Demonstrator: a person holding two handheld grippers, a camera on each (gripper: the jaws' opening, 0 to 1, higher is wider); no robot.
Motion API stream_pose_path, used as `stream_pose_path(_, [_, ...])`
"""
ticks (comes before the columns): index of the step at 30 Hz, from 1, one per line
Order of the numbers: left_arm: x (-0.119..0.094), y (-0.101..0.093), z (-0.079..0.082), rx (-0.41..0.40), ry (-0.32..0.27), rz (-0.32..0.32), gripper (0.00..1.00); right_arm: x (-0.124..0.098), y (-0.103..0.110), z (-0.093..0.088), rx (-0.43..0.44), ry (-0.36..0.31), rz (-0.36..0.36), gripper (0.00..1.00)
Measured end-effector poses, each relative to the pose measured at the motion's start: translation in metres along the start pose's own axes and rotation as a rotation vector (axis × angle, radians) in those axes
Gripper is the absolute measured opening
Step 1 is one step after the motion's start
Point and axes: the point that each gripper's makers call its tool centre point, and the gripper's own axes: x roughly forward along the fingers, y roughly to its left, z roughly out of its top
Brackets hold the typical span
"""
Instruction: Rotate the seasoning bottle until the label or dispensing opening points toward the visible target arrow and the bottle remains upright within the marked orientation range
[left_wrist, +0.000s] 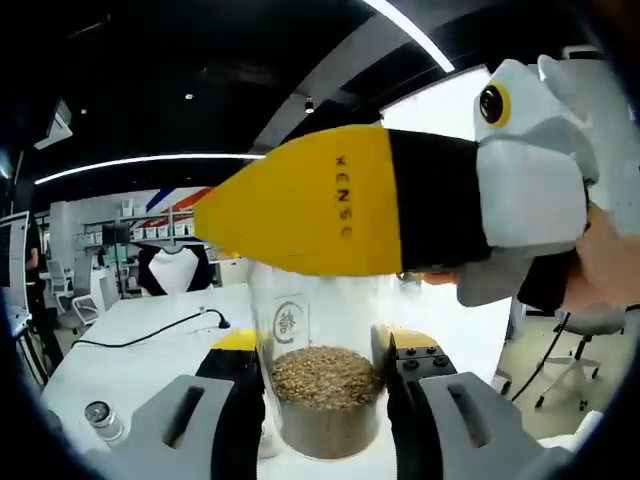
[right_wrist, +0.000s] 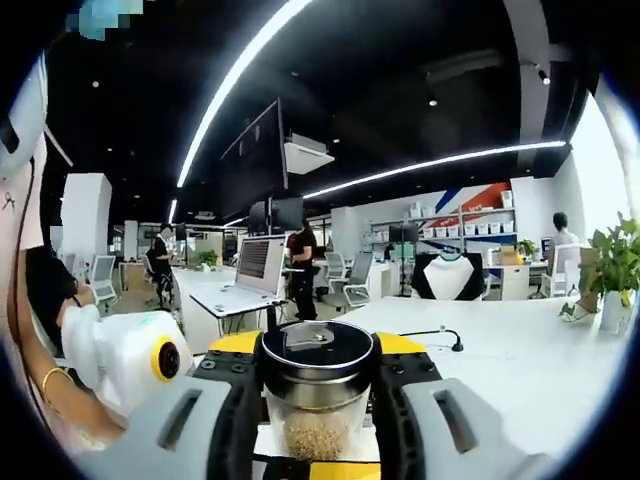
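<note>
A clear glass seasoning bottle (left_wrist: 325, 395), about half full of brown seeds and bearing a round printed mark, stands upright between the jaws of my left gripper (left_wrist: 322, 350), which is shut on its body. The yellow and black finger (left_wrist: 330, 200) of my right gripper crosses in front of the bottle's top and hides it. In the right gripper view the bottle's black lid (right_wrist: 317, 345) and the seeds below it sit between the jaws of my right gripper (right_wrist: 317, 368), shut on the bottle's upper part. The white body of the left gripper (right_wrist: 130, 362) shows at the lower left, held by a hand.
The bottle is over a white table (left_wrist: 140, 360) with a black cable (left_wrist: 160, 330) and a small metal-capped jar (left_wrist: 100, 420). A laptop (right_wrist: 250, 272), a potted plant (right_wrist: 612, 268), office chairs (left_wrist: 585, 335) and people standing lie further back.
</note>
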Motion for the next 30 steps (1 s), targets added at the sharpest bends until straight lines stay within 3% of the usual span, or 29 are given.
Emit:
stream_pose_path(3, [0.0, -0.005, 0.006, 0.004, -0.023, -0.065, 0.49, -0.003, 0.002, 0.005, 0.001, -0.004, 0.033, 0.39])
stream_pose_path(7, [0.0, -0.017, 0.007, -0.022, 0.0, -0.183, 0.51, -0.007, 0.015, 0.008, -0.017, 0.019, 0.104, 0.39])
stream_pose_path(9, [0.0, -0.021, 0.004, 0.02, 0.037, -0.233, 0.53, -0.008, 0.017, 0.008, -0.015, 0.021, 0.12, 0.39])
stream_pose_path(12, [0.0, -0.028, 0.008, 0.04, 0.024, -0.291, 0.56, -0.01, 0.02, 0.009, 0.011, 0.021, 0.149, 0.39])
stream_pose_path(14, [-0.001, -0.028, 0.009, 0.005, 0.032, -0.302, 0.55, -0.011, 0.02, 0.011, 0.028, 0.014, 0.152, 0.39])
stream_pose_path(16, [-0.001, -0.021, 0.015, -0.056, -0.002, -0.251, 0.51, -0.012, 0.021, 0.013, 0.021, 0.005, 0.154, 0.39])
stream_pose_path(17, [-0.003, -0.023, 0.018, -0.046, -0.019, -0.277, 0.5, -0.012, 0.021, 0.015, 0.0, -0.005, 0.151, 0.39])
stream_pose_path(24, [-0.005, -0.024, 0.017, -0.091, -0.017, -0.253, 0.48, -0.011, 0.022, 0.012, -0.017, 0.003, 0.145, 0.39])
stream_pose_path(30, [-0.004, -0.021, 0.016, -0.125, -0.017, -0.205, 0.48, -0.008, 0.024, 0.011, -0.06, 0.009, 0.146, 0.4])
